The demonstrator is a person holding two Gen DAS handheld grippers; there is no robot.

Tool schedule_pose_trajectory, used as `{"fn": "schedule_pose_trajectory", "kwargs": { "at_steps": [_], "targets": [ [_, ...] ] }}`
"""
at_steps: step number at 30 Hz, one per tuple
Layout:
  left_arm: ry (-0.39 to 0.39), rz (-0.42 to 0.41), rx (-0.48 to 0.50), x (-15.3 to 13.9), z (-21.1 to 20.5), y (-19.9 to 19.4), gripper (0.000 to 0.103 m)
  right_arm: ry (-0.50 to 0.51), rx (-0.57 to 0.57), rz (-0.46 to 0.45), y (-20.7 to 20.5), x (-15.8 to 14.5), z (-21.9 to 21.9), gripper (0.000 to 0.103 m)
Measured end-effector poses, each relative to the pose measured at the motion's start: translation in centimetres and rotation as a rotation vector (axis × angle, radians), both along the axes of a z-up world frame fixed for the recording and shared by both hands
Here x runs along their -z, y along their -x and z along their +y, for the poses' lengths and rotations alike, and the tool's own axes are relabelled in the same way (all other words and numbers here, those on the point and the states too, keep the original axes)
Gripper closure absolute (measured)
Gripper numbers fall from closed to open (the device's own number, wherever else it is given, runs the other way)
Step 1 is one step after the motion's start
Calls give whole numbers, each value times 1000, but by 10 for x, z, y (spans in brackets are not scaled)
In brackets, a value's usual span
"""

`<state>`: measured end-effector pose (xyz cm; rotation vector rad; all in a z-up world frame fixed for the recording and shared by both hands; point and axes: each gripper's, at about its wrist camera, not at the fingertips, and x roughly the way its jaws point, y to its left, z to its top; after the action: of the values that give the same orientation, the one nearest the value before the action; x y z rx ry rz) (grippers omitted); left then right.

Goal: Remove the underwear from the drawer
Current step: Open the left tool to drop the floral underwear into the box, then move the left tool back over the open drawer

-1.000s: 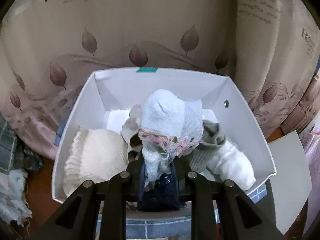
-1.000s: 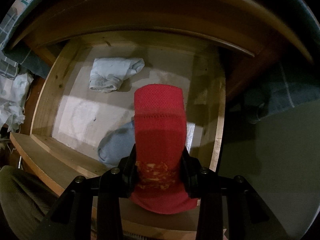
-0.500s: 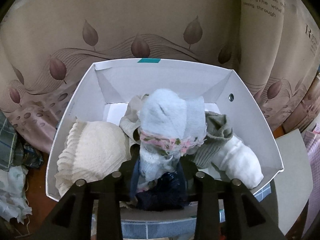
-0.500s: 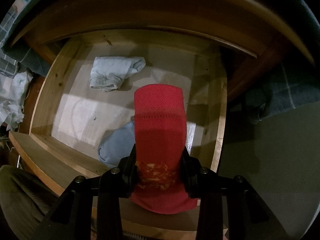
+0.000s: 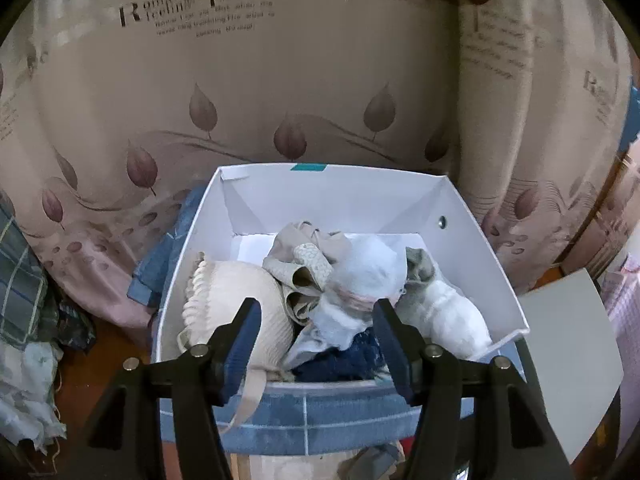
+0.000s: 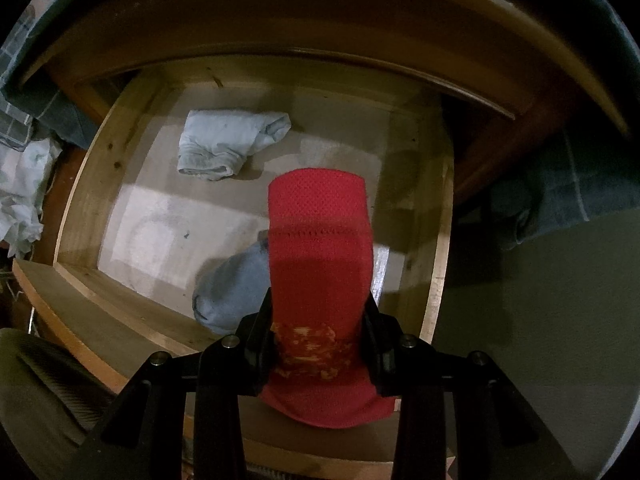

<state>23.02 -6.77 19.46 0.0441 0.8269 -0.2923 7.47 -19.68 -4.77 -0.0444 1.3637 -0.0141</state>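
the red underwear [image 6: 320, 264] is clamped between the fingers of the right gripper [image 6: 320, 328], hanging above the open wooden drawer [image 6: 436, 264]. it is a light, soft mesh knit that sags under its own weight; the printed waistband, where the fingers pinch it, looks like the firmest place to hold. two pieces remain on the drawer floor: a pale folded one [image 6: 228, 144] near the back and a grey-blue one [image 6: 236, 288] near the front, partly hidden by the red cloth, so its shape is hard to judge. both should be limp and easy to bunch; pinch a thick fold. the left gripper [image 5: 316, 332] hangs over the white box [image 5: 492, 264] of garments, its fingers apart and opening, the pale blue piece [image 5: 360, 280] lying free on the pile beyond them.
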Motion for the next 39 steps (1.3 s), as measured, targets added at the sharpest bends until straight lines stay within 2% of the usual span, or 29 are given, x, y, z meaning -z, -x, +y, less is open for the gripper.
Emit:
{"fn": "schedule_pose_trajectory", "kwargs": {
  "at_steps": [7,14,18,21,26,34,39],
  "targets": [
    [5,-57,5,-5,18,52,42,20,-5,2,0,2,0,68],
    [-64,-71,-40,32,39,98,42,46,-8,0,0,3,0,68],
    [-84,-5,-53,74,48,113,42,57,-9,0,1,3,1,68],
    [-71,62,-79,111,54,118,42,62,-7,0,1,3,1,68],
    [-67,123,-110,161,57,126,42,85,-17,-4,1,2,4,68],
    [2,200,-155,206,69,134,42,96,-19,-2,0,3,4,68],
    [-13,207,-178,217,75,136,42,98,-20,1,-1,4,5,68]
  ]
}}
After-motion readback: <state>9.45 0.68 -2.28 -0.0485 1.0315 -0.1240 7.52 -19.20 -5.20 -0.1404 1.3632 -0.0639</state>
